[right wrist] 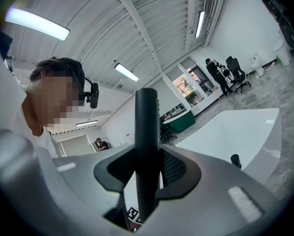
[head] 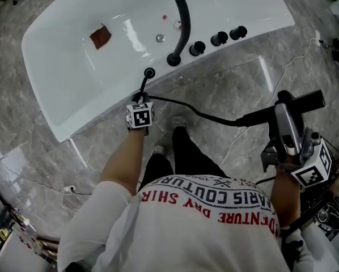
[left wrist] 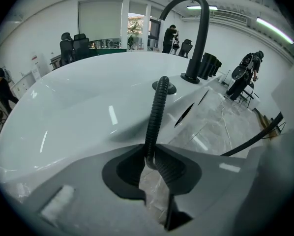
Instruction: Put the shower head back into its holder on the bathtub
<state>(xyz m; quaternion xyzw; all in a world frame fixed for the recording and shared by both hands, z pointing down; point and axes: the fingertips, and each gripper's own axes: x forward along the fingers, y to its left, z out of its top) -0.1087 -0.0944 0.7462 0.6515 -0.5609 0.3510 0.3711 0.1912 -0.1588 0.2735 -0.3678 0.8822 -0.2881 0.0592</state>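
The white bathtub (head: 56,84) lies ahead on the marble floor. On its near rim sits the small round black holder (head: 149,72), (left wrist: 164,87), with the ribbed black shower hose (head: 203,115), (left wrist: 156,117) coming out of it. My left gripper (head: 140,101), (left wrist: 154,163) points steeply down just in front of the rim and is shut on the hose a short way below the holder. To the right, away from the tub, my right gripper (head: 280,111), (right wrist: 148,173) is shut on the handle of the black shower head (head: 300,101), (right wrist: 147,146), which it holds roughly level.
A tall black arched faucet (head: 181,21), (left wrist: 198,38) and three black knobs (head: 219,38) stand on the rim right of the holder. A brown cloth (head: 100,37) and a drain (head: 160,38) are inside the tub. Thin cables (head: 294,61) run across the floor.
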